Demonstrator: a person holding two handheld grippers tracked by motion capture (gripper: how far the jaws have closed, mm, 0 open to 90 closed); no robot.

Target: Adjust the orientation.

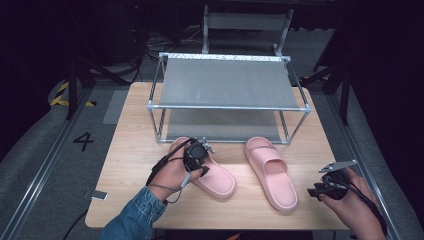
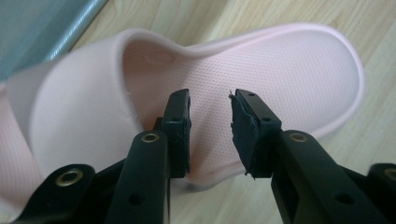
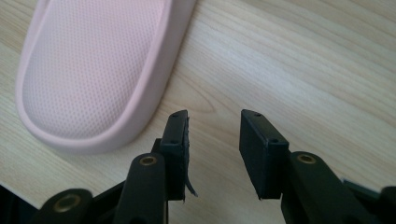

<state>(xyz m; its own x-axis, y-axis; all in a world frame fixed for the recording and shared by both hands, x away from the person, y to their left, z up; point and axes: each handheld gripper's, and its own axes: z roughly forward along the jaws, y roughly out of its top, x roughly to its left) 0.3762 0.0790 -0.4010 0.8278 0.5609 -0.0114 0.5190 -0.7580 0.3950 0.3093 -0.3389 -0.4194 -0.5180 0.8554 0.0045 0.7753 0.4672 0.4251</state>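
Left gripper (image 1: 204, 150) parted over left slipper (image 1: 212, 175), hiding its strap, right gripper (image 1: 316, 191) parted, empty, beside right slipper (image 1: 272, 172)

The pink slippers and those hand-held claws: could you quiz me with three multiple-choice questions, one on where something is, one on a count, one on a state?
1. Where is the left gripper?
A. Over the left slipper
B. On the rack's top shelf
C. Off the table

2. How many slippers lie on the table?
A. One
B. Two
C. Three

3. How do the right gripper's jaws stand?
A. Shut on a slipper
B. Shut on nothing
C. Open, holding nothing

Answers:
1 A: the left gripper view shows the jaws just above that slipper's footbed.
2 B: the high view shows the left slipper and the right slipper in front of the rack.
3 C: a gap with bare wood shows between the jaws.
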